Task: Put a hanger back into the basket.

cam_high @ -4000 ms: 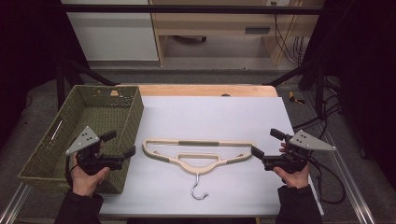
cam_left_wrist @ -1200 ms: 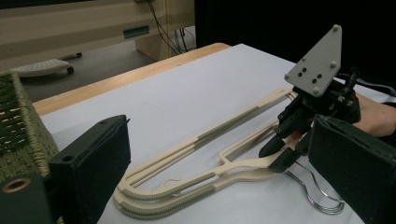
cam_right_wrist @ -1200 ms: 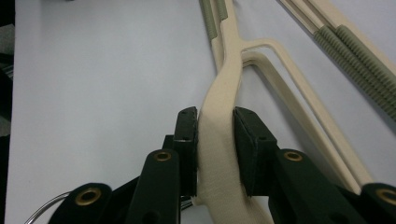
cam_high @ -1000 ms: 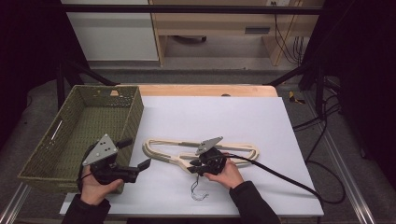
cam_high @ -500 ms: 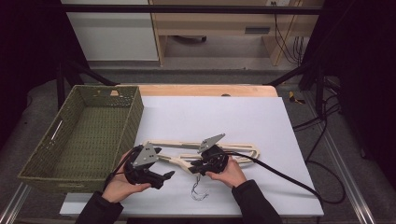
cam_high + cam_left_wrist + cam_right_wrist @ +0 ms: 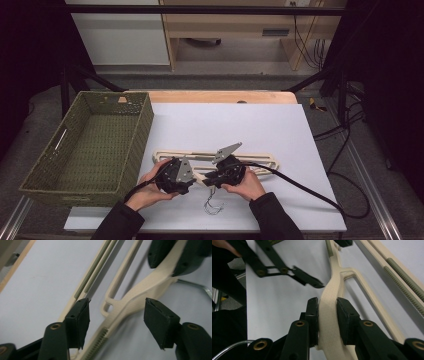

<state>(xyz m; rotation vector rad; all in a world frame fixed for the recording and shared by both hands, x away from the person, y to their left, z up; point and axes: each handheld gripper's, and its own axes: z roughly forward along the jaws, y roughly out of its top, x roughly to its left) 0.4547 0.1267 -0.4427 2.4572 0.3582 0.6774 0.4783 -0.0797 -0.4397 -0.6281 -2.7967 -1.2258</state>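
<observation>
At the near edge of the white table (image 6: 300, 125), a person works two hand-held grippers over a cream plastic hanger (image 6: 260, 161) lying flat. The right gripper (image 6: 327, 315) has its jaws clamped on the hanger's thick centre neck, the cream plastic pinched squarely between the two black pads, with the metal hook (image 6: 212, 206) trailing back behind the jaws toward the person. The left gripper (image 6: 116, 322) stands with its jaws apart, straddling the hanger's shoulder arm: the arm runs up between the open pads without visibly touching either, and the ribbed trouser bar (image 6: 96, 277) passes just beyond the tip of one jaw. From above, both hands sit close together at the hanger's middle, the left gripper (image 6: 176, 176) just beside the right (image 6: 220, 176). By the look of it, one grip is made and the second is lined up but not closed; the hanger has not left the table. Farther off, beyond the left gripper's side, the green woven basket (image 6: 30, 187) stands empty, seemingly the destination, so the lift and the transfer appear still to come.
</observation>
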